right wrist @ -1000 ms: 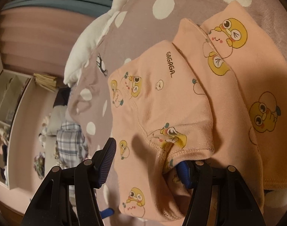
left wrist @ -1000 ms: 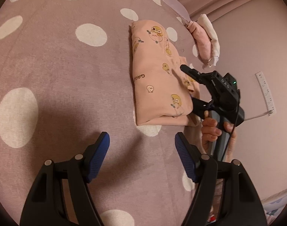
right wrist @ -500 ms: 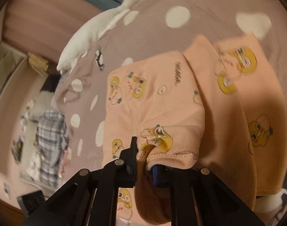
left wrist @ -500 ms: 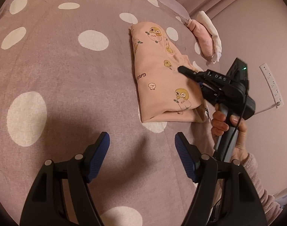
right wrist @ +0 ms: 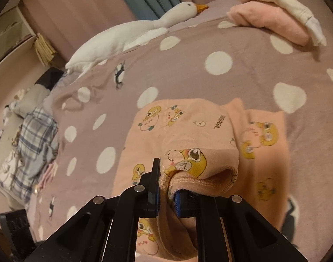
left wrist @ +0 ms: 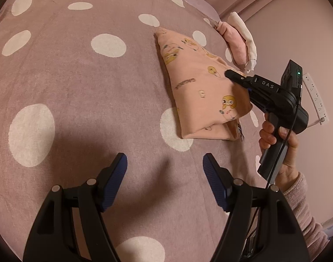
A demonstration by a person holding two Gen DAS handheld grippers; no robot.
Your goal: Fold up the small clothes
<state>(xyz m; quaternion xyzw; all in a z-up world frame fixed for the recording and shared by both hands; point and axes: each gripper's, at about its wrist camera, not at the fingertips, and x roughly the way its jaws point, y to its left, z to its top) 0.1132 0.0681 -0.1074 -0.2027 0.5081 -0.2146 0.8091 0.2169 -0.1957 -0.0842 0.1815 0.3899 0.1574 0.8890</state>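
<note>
A small peach garment with yellow cartoon prints lies partly folded on the dotted mauve bedspread. My right gripper is shut on the garment's hem edge and lifts that side off the bed; it also shows in the left wrist view. My left gripper is open and empty, hovering above the bedspread, nearer to me than the garment and to its left.
A folded pink and white pile lies at the bed's far right edge. A white goose plush lies along the bed's far side. Plaid clothes are heaped beside the bed. A wall power strip is at right.
My right gripper closed on the garment's hem and raised it, so the near side of the garment now tents up. My left gripper stayed open and drew back slightly.
</note>
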